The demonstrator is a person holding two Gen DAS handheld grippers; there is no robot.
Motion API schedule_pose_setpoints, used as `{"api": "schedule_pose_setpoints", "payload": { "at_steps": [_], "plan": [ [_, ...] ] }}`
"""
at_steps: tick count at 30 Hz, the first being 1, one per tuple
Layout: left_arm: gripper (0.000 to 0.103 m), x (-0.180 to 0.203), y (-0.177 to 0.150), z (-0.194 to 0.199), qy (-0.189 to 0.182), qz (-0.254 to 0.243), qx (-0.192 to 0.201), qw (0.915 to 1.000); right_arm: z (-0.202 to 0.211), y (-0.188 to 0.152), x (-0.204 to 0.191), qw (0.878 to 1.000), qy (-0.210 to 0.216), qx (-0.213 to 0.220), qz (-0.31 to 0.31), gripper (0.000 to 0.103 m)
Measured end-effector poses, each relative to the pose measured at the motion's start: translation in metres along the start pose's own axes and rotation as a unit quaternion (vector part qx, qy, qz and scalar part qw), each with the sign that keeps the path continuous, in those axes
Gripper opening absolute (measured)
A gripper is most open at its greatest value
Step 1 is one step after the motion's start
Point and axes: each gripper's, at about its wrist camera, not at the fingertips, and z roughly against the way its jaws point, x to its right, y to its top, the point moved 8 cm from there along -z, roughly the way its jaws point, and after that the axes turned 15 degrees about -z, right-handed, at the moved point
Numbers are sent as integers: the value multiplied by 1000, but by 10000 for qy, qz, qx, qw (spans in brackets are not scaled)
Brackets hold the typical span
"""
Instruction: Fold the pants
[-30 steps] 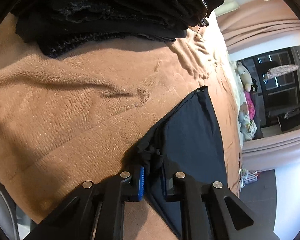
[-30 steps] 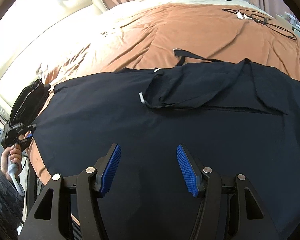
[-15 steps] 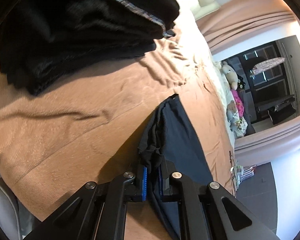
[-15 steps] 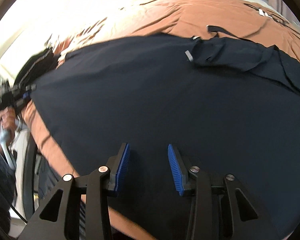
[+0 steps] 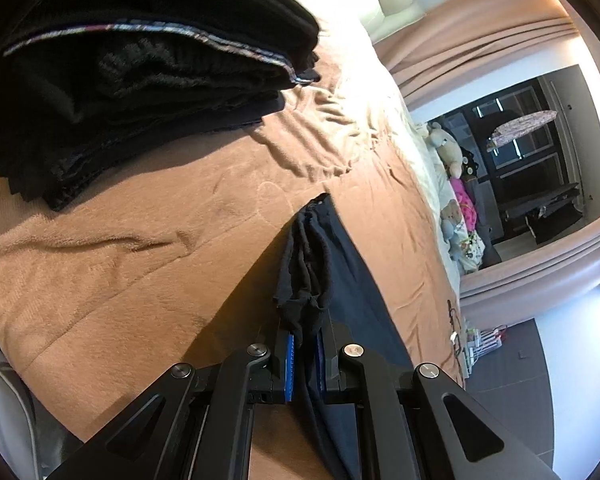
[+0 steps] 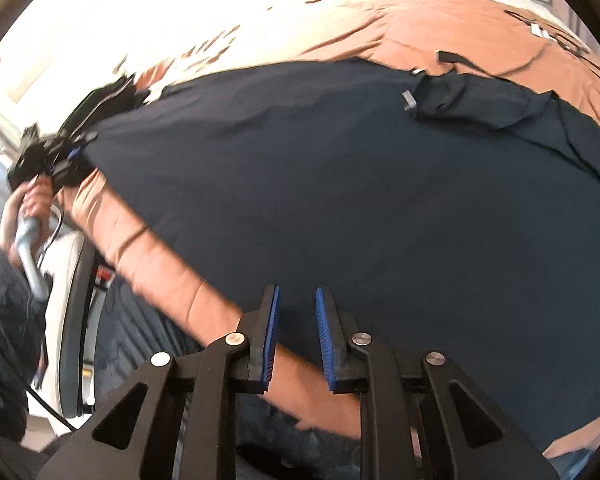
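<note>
Dark navy pants [image 6: 340, 184] lie spread flat across a brown blanket [image 6: 420, 20] on a bed. My left gripper [image 5: 304, 340] is shut on a bunched corner of the pants [image 5: 308, 264], which hangs a little above the blanket. In the right wrist view that left gripper [image 6: 60, 152] shows at the pants' far left end, held by a hand [image 6: 28, 200]. My right gripper [image 6: 297, 292] sits at the pants' near edge. Its jaws are closing, the cloth's edge lies between the blue pads [image 6: 271, 320], and a gap still shows.
A stack of folded dark clothes [image 5: 140, 80] rests on the blanket [image 5: 120, 280] beyond the left gripper. Stuffed toys [image 5: 452, 160] lie at the bed's far end. A black cable [image 6: 548, 28] lies on the blanket past the pants. The bed edge runs just below the right gripper.
The left gripper has risen with the pants corner, which now hangs bunched. The right gripper has slid to the pants' near edge and its jaws have narrowed.
</note>
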Motion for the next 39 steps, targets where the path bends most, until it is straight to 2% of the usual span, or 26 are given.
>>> {"api": "schedule_pose_setpoints", "payload": {
  "at_steps": [7, 14, 16, 25, 32, 39],
  "plan": [
    [8, 27, 15, 3, -295, -207, 121, 9993, -28, 37, 25, 9980, -112, 27, -628, 16],
    [8, 61, 32, 3, -555, -419, 175, 9974, -52, 67, 25, 9956, -236, 207, -883, 16],
    [8, 78, 39, 4, -822, -556, 228, 9948, -60, 78, 29, 9942, -236, 234, -1018, 16],
    [8, 145, 60, 11, -1228, -1043, 352, 9863, -74, 109, 43, 9879, -193, 487, -1458, 16],
    [8, 214, 73, 23, -1485, -1449, 451, 9772, -74, 99, 47, 9870, 87, 374, -1560, 16],
    [8, 276, 76, 35, -1696, -1840, 530, 9667, -68, 49, 36, 9893, 448, 133, -1383, 16]
  ]
}}
